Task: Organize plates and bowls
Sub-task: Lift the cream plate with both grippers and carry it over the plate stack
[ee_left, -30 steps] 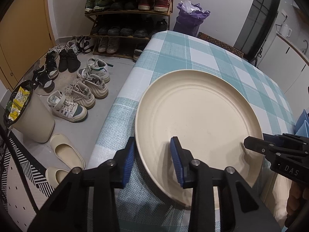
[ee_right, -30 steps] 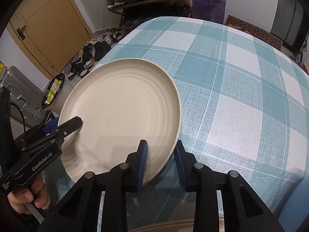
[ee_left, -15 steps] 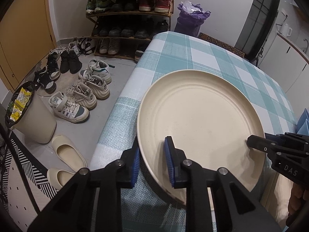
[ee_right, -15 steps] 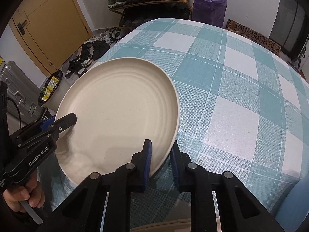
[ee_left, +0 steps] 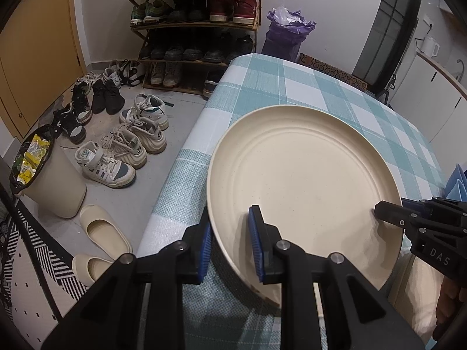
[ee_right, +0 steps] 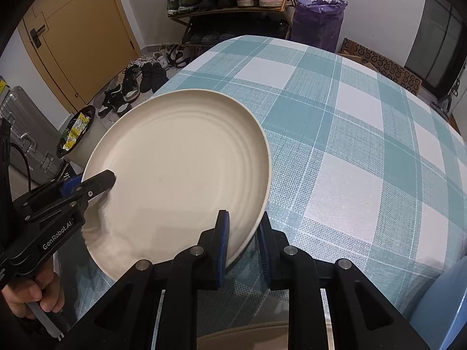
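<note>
A large cream plate (ee_left: 303, 180) is held above the near corner of the table with the teal checked cloth (ee_left: 292, 87). My left gripper (ee_left: 229, 243) is shut on the plate's near left rim. My right gripper (ee_right: 243, 246) is shut on its near right rim, and the plate also shows in the right wrist view (ee_right: 181, 169). Each gripper shows in the other's view: the right one (ee_left: 379, 213) at the plate's right edge, the left one (ee_right: 109, 176) at its left edge. Another cream dish (ee_right: 262, 335) peeks out below the right gripper, mostly hidden.
The checked cloth (ee_right: 350, 134) covers the rest of the table. Left of the table are shoes on the floor (ee_left: 122, 145), a shoe rack (ee_left: 198, 29), a lined bin (ee_left: 43, 175) and a purple bag (ee_left: 286, 35). A blue chair edge (ee_right: 443, 306) stands at the right.
Both grippers have closed from open onto the plate's rim. The plate has lifted and shifted slightly away from the near edge.
</note>
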Tool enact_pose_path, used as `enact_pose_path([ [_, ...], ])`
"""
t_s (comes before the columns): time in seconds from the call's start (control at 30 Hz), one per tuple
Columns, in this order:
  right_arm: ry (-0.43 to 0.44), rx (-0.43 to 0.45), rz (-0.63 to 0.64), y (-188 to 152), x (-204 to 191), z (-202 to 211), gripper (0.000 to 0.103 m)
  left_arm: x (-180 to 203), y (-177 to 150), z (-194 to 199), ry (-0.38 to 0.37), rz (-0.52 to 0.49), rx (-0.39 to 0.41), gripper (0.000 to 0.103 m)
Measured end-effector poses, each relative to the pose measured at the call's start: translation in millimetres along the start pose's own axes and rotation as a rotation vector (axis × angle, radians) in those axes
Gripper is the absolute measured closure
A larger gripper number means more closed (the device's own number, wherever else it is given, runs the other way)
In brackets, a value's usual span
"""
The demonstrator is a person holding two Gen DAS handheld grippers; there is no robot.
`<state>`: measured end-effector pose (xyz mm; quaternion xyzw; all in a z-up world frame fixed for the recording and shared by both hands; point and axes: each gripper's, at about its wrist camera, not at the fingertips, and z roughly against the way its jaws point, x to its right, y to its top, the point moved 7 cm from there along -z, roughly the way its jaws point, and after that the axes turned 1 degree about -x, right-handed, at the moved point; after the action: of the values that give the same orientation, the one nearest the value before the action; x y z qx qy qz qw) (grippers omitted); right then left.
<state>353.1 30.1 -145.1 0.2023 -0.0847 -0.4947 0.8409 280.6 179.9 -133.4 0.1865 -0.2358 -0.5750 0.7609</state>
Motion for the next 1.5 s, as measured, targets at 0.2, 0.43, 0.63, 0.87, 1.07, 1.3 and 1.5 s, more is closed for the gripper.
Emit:
enact_pose_path([
  [0.2,-0.001,0.024,0.005,-2.7,-1.9,16.4,0.084,2.4,0.9,15.5,-0.006,-0.006,0.022,0.081],
  [0.43,-0.002,0.053,0.004,-4.9,-1.5,39.0,0.084,7.6,1.9,35.6,-0.012,-0.020,0.050,0.081],
  [0.63,-0.003,0.081,0.002,-9.4,1.0,59.9,0.084,16.1,2.1,54.3,-0.017,-0.034,0.074,0.081],
  [0.87,-0.006,0.108,-0.010,-21.8,7.9,84.1,0.084,30.1,-3.2,74.0,-0.031,-0.057,0.096,0.081],
  [1.07,-0.017,0.128,-0.016,-37.6,15.7,104.3,0.084,45.4,-10.4,90.9,-0.041,-0.075,0.118,0.081],
  [1.3,-0.042,0.145,-0.002,-57.8,26.1,128.0,0.084,62.4,-27.9,102.9,-0.062,-0.064,0.134,0.081],
  [1.5,-0.077,0.133,0.008,-84.6,33.1,141.1,0.084,78.9,-48.1,109.6,-0.079,-0.070,0.131,0.081],
])
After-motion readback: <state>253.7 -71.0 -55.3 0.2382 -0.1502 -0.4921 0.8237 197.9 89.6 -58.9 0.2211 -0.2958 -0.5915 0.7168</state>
